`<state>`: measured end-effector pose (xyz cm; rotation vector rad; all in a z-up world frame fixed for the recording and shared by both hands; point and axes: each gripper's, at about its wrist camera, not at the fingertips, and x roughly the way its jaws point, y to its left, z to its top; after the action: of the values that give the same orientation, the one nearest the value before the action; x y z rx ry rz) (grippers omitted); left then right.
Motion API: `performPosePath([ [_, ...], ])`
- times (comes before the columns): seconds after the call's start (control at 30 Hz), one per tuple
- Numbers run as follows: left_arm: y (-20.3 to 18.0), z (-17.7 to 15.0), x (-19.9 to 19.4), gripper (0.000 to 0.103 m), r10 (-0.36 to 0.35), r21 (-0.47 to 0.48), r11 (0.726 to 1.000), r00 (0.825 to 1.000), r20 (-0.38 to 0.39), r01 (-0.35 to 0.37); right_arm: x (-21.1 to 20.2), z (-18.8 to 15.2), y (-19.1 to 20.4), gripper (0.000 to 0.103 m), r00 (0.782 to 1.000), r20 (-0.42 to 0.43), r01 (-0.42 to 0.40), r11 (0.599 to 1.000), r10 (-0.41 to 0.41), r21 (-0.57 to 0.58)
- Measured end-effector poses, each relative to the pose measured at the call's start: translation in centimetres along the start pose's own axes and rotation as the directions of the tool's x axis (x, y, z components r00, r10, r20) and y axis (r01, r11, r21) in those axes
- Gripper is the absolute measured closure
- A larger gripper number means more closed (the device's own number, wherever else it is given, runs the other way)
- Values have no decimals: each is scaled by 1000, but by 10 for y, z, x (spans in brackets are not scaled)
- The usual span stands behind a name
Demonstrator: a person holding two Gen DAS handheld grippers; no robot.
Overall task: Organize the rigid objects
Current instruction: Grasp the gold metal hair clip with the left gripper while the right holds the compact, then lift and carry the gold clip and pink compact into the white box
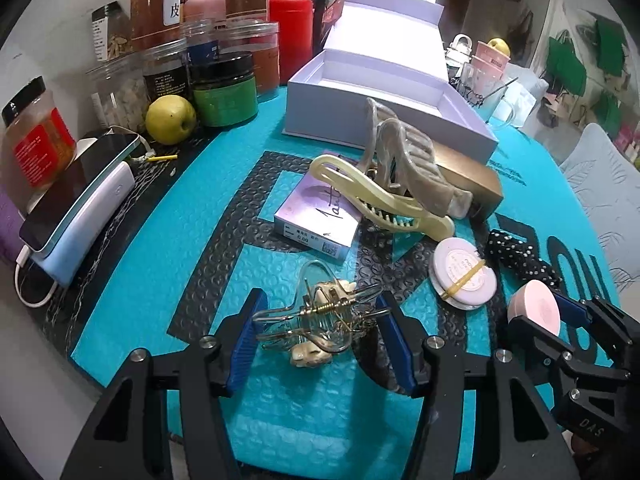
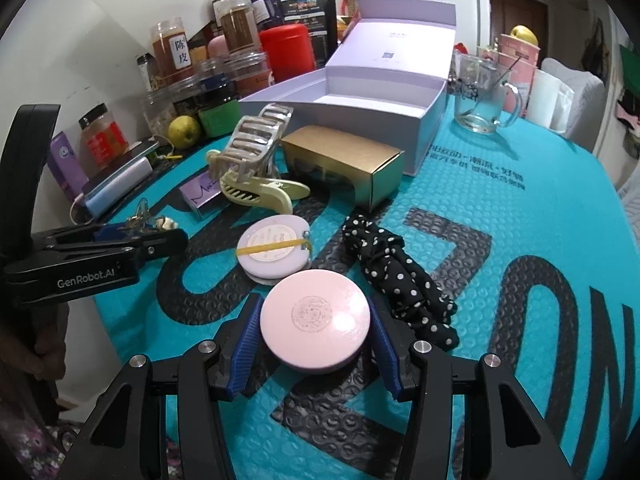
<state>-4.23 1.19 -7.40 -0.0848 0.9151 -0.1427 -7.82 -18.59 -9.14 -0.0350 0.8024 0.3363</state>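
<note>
Now we pinch a clear hair clip (image 1: pixel 320 320) in our left hand-held gripper (image 1: pixel 320 328) and a pink round case (image 2: pixel 315 322) in our right hand-held gripper (image 2: pixel 314 344), both on the worktop (image 2: pixel 520 208) well short of the open white box (image 2: pixel 424 128).

Teal bubble-textured mat (image 2: pixel 500 208) with black lettering. Pale pink round compact (image 2: pixel 315 318); lilac round case (image 2: pixel 276 254), yellow rubber band (image 2: pixel 276 246) across. Black scrunchie (image 2: pixel 394 276), white polka dots. Cream hair claw (image 1: pixel 384 200); gold carton (image 2: pixel 348 160); lavender open box (image 2: pixel 428 116); red canister (image 2: pixel 286 52); blue pads (image 2: pixel 246 354).
</note>
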Motion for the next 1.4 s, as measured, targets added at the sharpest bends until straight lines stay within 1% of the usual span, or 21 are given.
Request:
performPosePath([
  [0.33,-13,7,-31,47,-26,50,999,996,85,22,-22,3,5,52,999,50,-17,1000,17,0],
  [0.63,-26,27,-48,47,-62,90,995,990,126,51,-38,22,7,52,994,82,-64,998,66,-25],
  [0.77,-32,40,-51,47,-87,98,992,987,138,73,-42,34,5,52,994,87,-70,997,72,-26],
  [0.83,-33,45,-51,47,-101,102,991,985,137,87,-42,40,2,52,992,85,-87,996,89,-19],
  [0.9,-36,52,-51,47,-101,110,990,985,143,86,-41,46,1,52,992,82,-99,995,101,-20],
  [1.07,-41,72,-49,47,-118,120,988,981,152,101,-39,62,-2,52,992,85,-93,995,96,-45],
  [1.4,-54,121,-39,47,-145,145,982,972,187,119,-32,111,-13,52,987,109,-107,989,118,-101],
])
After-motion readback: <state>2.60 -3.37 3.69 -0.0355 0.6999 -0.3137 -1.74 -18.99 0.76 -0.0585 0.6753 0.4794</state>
